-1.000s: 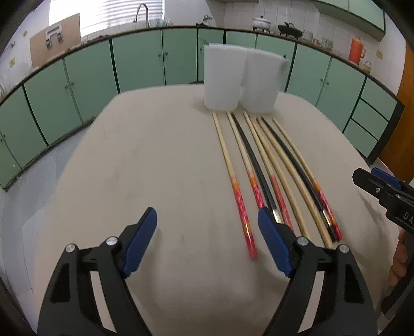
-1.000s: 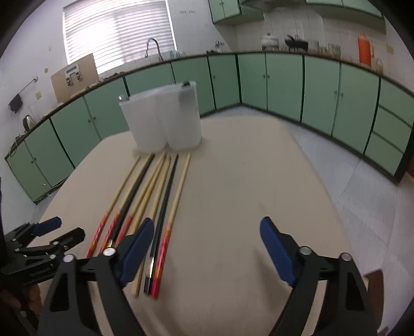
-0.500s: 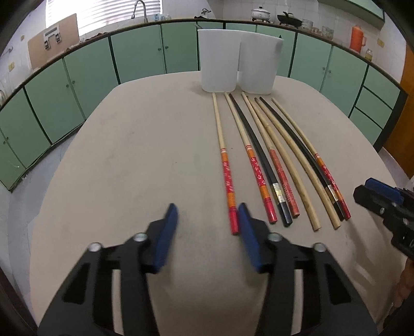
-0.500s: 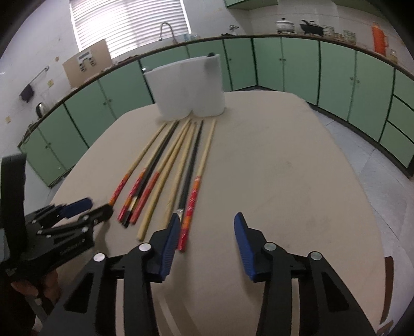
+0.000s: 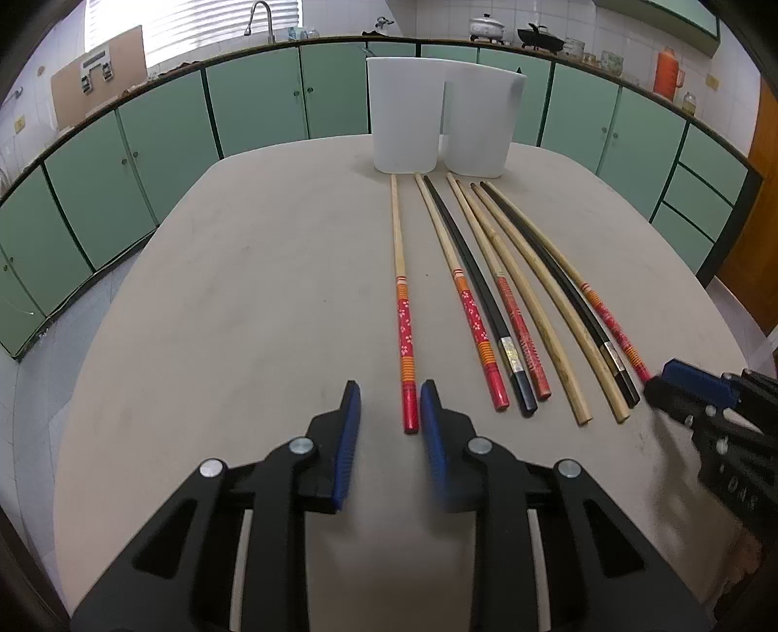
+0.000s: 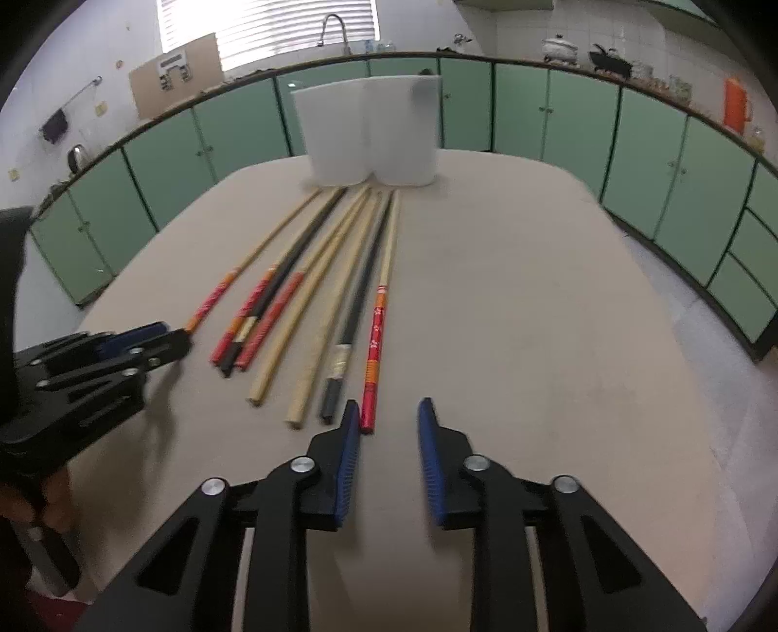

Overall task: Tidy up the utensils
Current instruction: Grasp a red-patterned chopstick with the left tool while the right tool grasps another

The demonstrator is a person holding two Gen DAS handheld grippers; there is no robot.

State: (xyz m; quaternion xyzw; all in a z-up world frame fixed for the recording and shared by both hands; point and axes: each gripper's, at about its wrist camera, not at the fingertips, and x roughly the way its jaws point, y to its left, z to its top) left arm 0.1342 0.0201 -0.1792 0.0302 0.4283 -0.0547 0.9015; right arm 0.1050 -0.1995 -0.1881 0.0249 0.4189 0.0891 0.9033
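Note:
Several long chopsticks (image 5: pixel 491 291) lie side by side on a beige table (image 5: pixel 243 301), tips toward two white containers (image 5: pixel 440 124) at the far edge. My left gripper (image 5: pixel 390 389) is open with a narrow gap; the red end of the leftmost chopstick (image 5: pixel 406 340) lies between its fingertips. My right gripper (image 6: pixel 387 408) is open with a narrow gap, just right of the rightmost red-ended chopstick (image 6: pixel 376 345). The chopsticks (image 6: pixel 311 282) and the containers (image 6: pixel 372 136) also show in the right wrist view. Each gripper shows in the other's view, the right one (image 5: pixel 690 394) and the left one (image 6: pixel 136 340).
Green cabinets (image 5: pixel 146 136) run around the room behind the table. A counter with a sink tap (image 5: pixel 257 14), pots (image 5: pixel 486 24) and an orange flask (image 5: pixel 668 70) is behind them. The table's right edge (image 6: pixel 690 311) drops to a tiled floor.
Both grippers have narrowed from wide open to a small gap. They have pulled back toward the near ends of the chopsticks. The left gripper now straddles the leftmost chopstick's end.

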